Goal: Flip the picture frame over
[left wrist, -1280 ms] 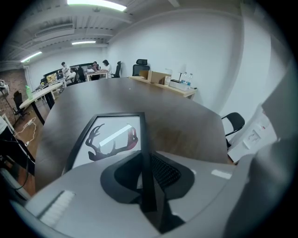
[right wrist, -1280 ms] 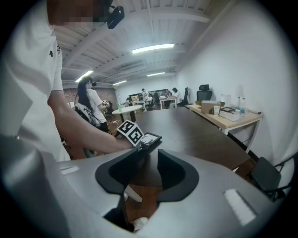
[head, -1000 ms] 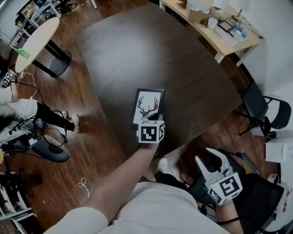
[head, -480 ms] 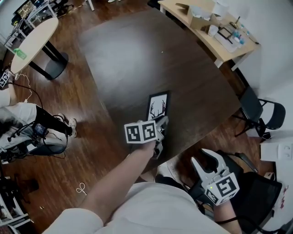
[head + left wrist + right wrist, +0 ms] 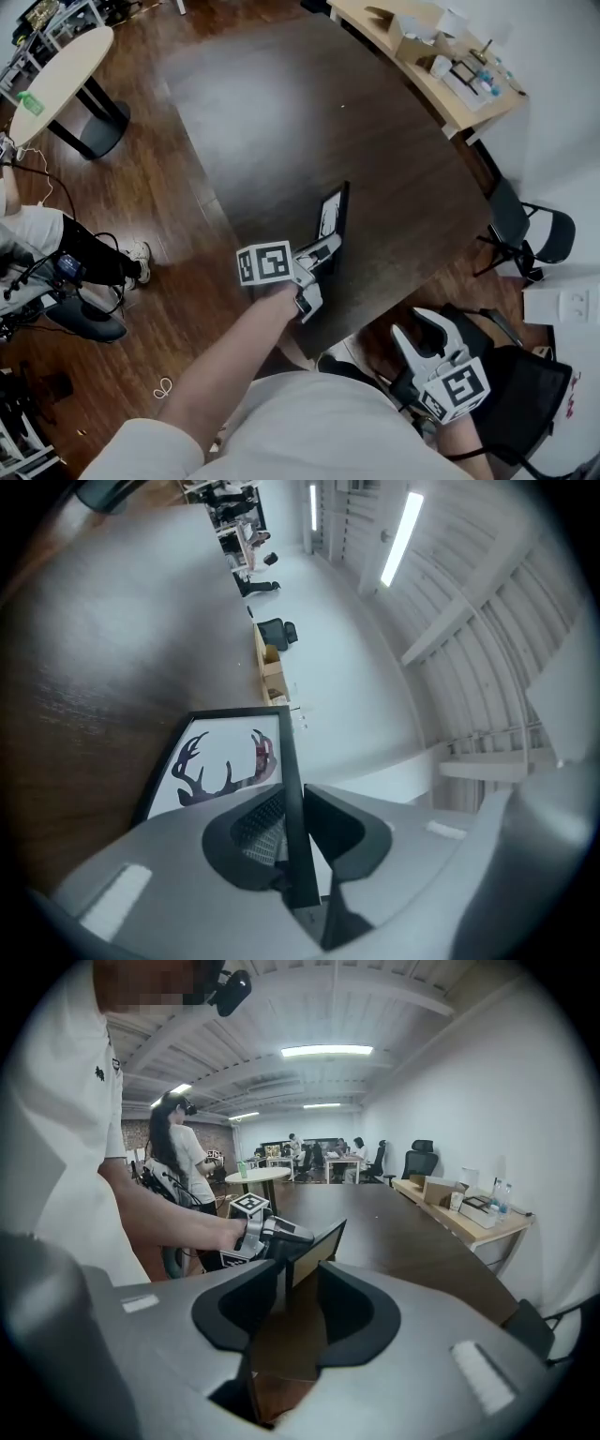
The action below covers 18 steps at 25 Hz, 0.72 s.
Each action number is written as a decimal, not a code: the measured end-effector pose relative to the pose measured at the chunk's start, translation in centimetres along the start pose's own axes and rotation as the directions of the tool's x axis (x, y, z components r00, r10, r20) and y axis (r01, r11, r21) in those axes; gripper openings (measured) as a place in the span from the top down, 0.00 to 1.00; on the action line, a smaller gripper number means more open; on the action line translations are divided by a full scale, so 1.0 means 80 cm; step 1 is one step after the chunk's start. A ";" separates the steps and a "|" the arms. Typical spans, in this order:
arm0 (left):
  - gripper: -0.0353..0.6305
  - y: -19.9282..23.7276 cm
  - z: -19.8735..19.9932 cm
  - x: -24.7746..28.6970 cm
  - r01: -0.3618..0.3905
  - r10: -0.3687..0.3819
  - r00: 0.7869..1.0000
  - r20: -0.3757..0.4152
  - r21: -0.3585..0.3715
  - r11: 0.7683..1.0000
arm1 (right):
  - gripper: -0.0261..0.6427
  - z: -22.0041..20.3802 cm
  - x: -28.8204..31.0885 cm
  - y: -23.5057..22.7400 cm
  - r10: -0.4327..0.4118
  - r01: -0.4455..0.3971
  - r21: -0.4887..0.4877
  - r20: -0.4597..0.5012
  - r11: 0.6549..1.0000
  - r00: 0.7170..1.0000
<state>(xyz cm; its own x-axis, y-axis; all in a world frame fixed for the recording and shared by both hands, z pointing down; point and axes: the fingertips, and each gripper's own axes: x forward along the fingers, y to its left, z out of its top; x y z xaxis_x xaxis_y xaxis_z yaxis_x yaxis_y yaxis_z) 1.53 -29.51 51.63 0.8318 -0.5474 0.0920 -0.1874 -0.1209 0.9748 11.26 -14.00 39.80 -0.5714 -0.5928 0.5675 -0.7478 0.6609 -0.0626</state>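
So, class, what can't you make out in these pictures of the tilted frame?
Frame near edge, on table or lifted: head view, left hand-held gripper covers it.
Antler print, lower part: left gripper view, gripper body hides it.
Desk items: head view, too small.

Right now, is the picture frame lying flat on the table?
No, the picture frame is raised steeply on edge, its face turned sideways, clamped in the left gripper.
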 end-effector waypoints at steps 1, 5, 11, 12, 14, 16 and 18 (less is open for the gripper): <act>0.85 0.002 0.004 -0.004 0.023 -0.024 1.000 -0.002 -0.019 1.000 | 0.75 0.001 0.003 0.003 -0.004 0.004 -0.001 -0.003 1.000 1.000; 0.85 0.008 0.011 -0.020 0.112 -0.114 0.993 -0.019 -0.079 0.991 | 0.75 0.002 0.010 0.012 -0.023 0.023 -0.005 -0.013 1.000 1.000; 0.84 0.001 0.026 -0.039 0.255 -0.264 0.963 -0.046 -0.148 0.956 | 0.75 0.004 0.021 0.027 -0.048 0.048 0.002 -0.029 0.999 0.998; 0.84 0.002 0.028 -0.043 0.263 -0.274 0.960 -0.055 -0.151 0.953 | 0.75 0.005 0.023 0.029 -0.052 0.052 0.005 -0.031 0.999 0.998; 0.84 0.007 0.031 -0.050 0.267 -0.280 0.957 -0.078 -0.149 0.952 | 0.75 0.006 0.026 0.034 -0.058 0.058 0.011 -0.033 0.998 0.998; 0.83 0.009 0.034 -0.055 0.275 -0.290 0.952 -0.102 -0.140 0.951 | 0.75 0.006 0.028 0.038 -0.064 0.065 0.015 -0.035 0.998 0.997; 0.83 0.010 0.037 -0.059 0.290 -0.307 0.944 -0.123 -0.139 0.947 | 0.75 0.006 0.029 0.041 -0.072 0.073 0.020 -0.040 0.997 0.997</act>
<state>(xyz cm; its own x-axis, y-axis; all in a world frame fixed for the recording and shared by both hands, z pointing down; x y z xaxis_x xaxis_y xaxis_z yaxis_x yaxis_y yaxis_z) -4.09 -29.49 51.38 0.9067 -0.3776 -0.1876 0.1363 -0.1585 0.9779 7.34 -13.44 40.55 -0.5017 -0.6202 0.6030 -0.7944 0.6062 -0.0375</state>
